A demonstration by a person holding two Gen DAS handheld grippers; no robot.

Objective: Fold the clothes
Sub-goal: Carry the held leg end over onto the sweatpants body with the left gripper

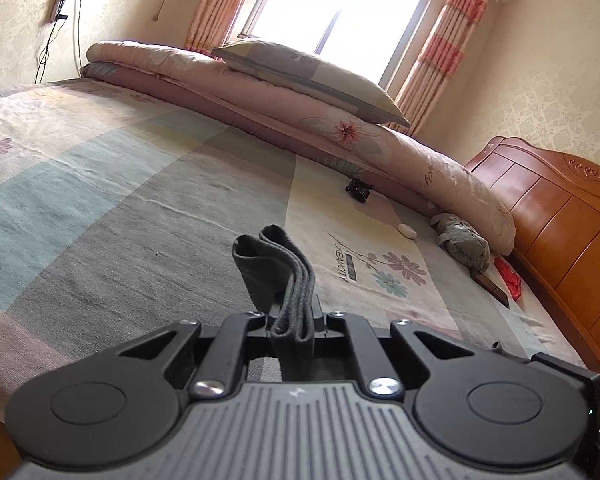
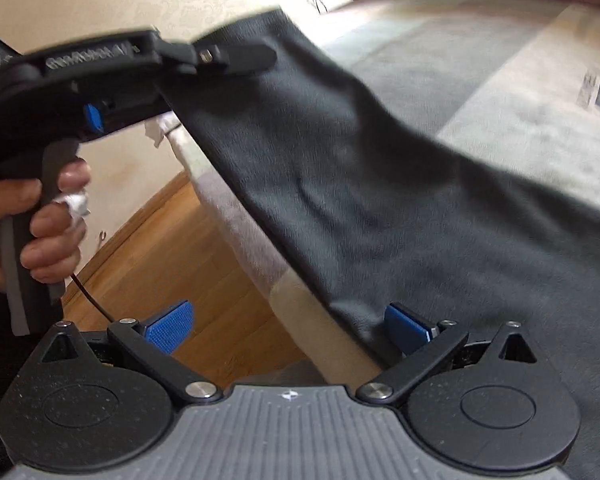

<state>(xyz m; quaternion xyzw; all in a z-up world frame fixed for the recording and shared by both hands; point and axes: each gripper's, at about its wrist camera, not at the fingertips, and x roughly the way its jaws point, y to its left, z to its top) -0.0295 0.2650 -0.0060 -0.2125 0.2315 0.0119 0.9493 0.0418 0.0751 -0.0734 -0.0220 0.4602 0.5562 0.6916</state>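
Observation:
A dark grey garment (image 2: 360, 184) hangs stretched over the bed edge, blurred in the right wrist view. My left gripper (image 1: 294, 318) is shut on a bunched fold of it (image 1: 278, 268), which loops up past the fingertips. From the right wrist view that left gripper (image 2: 256, 58) sits at the upper left in a person's hand (image 2: 48, 220), clamping the garment's top corner. My right gripper (image 2: 288, 328) is open with its blue pads (image 2: 168, 328) wide apart. The garment's lower edge lies between them, close to the right pad, and neither pad presses on it.
A patchwork bedsheet (image 1: 120, 200) covers the bed. A rolled quilt (image 1: 260, 96) and a pillow (image 1: 312, 76) lie along the far side. A black hair clip (image 1: 358, 190), a crumpled grey cloth (image 1: 462, 240) and a red item (image 1: 508, 278) sit near the wooden headboard (image 1: 560, 216). Below the bed edge is wooden floor (image 2: 180, 264).

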